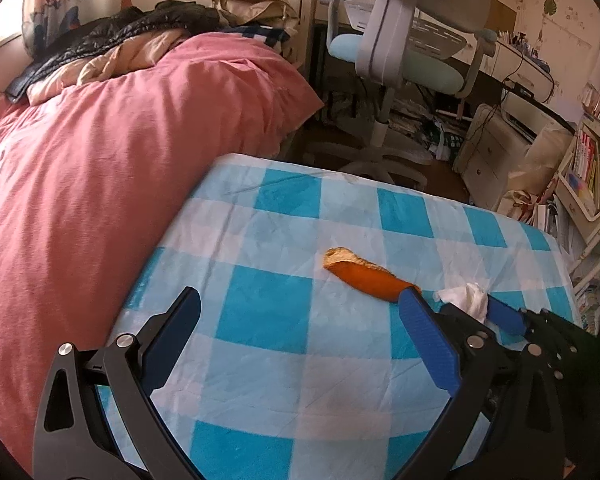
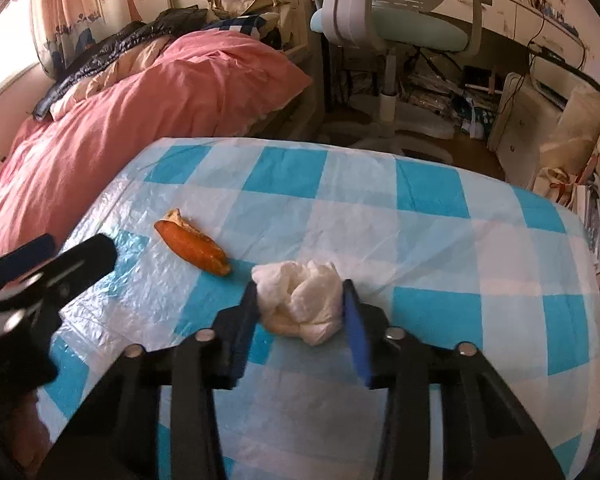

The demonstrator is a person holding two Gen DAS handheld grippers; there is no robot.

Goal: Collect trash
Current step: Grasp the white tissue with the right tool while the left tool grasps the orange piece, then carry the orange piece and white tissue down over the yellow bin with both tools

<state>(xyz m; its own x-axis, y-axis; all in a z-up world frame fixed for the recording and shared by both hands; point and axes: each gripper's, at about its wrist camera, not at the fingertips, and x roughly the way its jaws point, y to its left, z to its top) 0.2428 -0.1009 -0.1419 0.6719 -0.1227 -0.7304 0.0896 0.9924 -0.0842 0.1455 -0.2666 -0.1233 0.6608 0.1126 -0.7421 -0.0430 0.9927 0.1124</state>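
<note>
A crumpled white tissue (image 2: 300, 304) lies on the blue-and-white checked tablecloth (image 2: 420, 216). My right gripper (image 2: 300, 286) is shut on it, one pad pressing each side. An orange peel (image 2: 194, 250) with a pale inner edge lies to the tissue's left, untouched. In the left wrist view my left gripper (image 1: 300, 294) hangs open and wide over the cloth, with nothing between its fingers. The orange peel (image 1: 364, 276) lies just beyond its right fingertip. The white tissue (image 1: 466, 300) and the right gripper (image 1: 474, 310) show at that view's right edge. In the right wrist view the left gripper (image 2: 66, 252) sits at the left.
A bed with a pink duvet (image 1: 120, 160) and dark clothes runs along the table's left side. Beyond the far table edge stands a pale desk chair (image 2: 384, 20), with a cluttered floor, a drawer unit (image 1: 488, 152) and bookshelves (image 1: 588, 168) to the right.
</note>
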